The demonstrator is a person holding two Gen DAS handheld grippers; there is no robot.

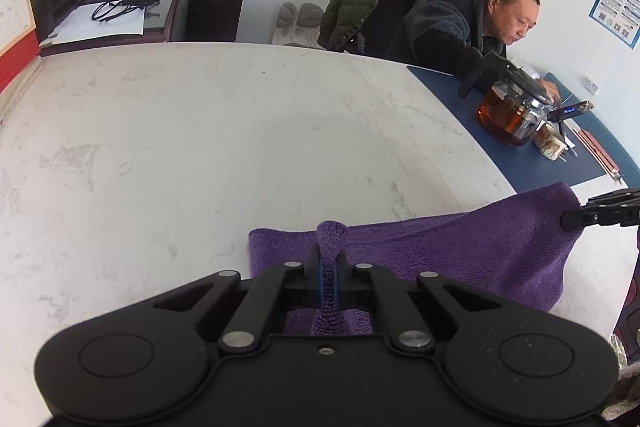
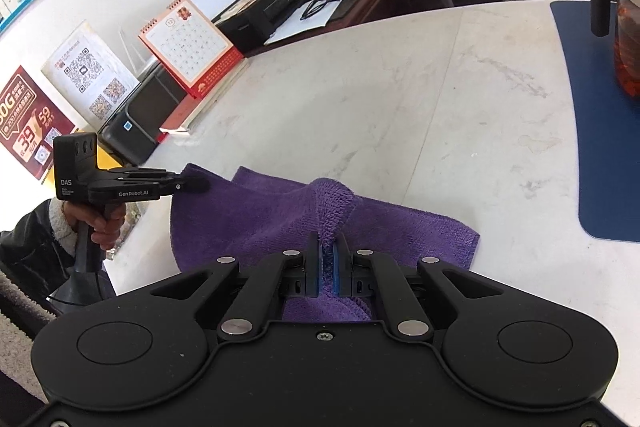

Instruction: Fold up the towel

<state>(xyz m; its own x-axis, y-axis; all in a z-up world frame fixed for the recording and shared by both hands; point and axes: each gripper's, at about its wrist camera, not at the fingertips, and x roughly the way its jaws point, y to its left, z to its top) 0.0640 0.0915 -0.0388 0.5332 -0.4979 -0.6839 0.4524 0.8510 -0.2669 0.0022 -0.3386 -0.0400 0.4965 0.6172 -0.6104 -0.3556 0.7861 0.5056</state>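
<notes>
A purple towel (image 1: 460, 251) lies at the near edge of a white marble table (image 1: 200, 147), its near edge raised off the top. My left gripper (image 1: 329, 259) is shut on the towel's near left corner, a tuft of cloth bunched between the blue pads. My right gripper (image 2: 328, 255) is shut on the near right corner of the same towel (image 2: 248, 219), cloth puckered up between its fingers. In the left wrist view the right gripper's tip (image 1: 576, 219) bites the towel's right end. In the right wrist view the left gripper (image 2: 194, 185) clamps the left end, held by a hand (image 2: 100, 223).
A blue mat (image 1: 520, 155) on the table's right side carries a glass teapot (image 1: 512, 111) of dark tea, a cup (image 1: 552, 145) and a phone. A person (image 1: 472, 23) sits behind it. A desk calendar (image 2: 188, 43) and printer (image 2: 136, 115) stand along the left edge.
</notes>
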